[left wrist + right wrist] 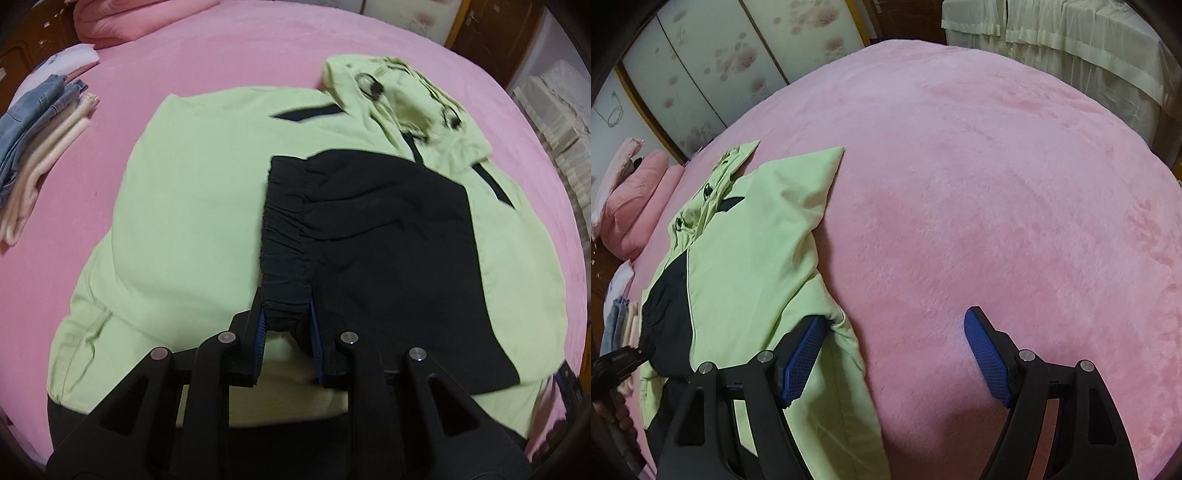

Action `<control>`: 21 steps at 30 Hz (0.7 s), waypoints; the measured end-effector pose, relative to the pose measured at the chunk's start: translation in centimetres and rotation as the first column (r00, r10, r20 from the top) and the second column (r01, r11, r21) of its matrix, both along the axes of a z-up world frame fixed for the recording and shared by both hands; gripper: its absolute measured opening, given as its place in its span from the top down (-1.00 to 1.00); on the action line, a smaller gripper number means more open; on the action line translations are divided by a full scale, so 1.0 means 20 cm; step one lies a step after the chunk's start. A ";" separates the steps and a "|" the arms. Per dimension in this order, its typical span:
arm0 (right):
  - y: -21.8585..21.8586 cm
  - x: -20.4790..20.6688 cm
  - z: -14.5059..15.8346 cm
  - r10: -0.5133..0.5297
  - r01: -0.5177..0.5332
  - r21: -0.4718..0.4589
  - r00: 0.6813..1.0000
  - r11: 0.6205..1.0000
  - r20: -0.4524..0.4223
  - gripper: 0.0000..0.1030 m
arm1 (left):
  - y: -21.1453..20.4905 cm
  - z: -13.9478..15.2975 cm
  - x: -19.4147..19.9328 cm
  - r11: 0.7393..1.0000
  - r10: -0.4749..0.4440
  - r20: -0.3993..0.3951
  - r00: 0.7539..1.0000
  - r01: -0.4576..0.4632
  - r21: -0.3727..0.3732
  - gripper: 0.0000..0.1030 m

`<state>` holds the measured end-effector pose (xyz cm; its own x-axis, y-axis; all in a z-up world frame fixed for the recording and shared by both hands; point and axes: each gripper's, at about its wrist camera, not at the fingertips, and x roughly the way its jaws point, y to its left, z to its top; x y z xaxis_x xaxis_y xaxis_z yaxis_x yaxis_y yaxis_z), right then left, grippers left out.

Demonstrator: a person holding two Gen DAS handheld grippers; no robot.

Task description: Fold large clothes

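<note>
We see a jacket (192,206) of matt pale-green cloth, smooth w/ soft creases; its black sleeve (388,236) is matt too, w/ a gathered, puckered cuff. The bed cover (997,184) is pink plush, fuzzy, w/ a faint nap. Left gripper (286,314) and right gripper (894,339): matt black plastic frames, blue ribbed rubbery pads (986,354), shiny metal pins. Folded clothes (33,136): faded blue denim over cream cloth. Cupboard doors (713,59) look smooth, flower-printed, in glossy brown wood frames.
</note>
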<state>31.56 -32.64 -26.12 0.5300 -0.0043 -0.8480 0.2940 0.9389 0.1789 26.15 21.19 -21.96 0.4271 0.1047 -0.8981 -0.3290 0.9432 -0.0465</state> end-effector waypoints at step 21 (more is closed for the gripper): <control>0.88 0.23 -0.07 0.321 -0.283 0.493 0.947 0.823 0.008 0.79 | -0.26 0.15 -0.03 0.984 -0.068 0.077 0.995 0.080 -0.159 0.49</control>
<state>36.11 -15.12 -27.44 0.3750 0.5644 -0.7354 0.0398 0.7828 0.6210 25.51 16.07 -18.96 0.4911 -0.0740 -0.8680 -0.2490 0.9429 -0.2212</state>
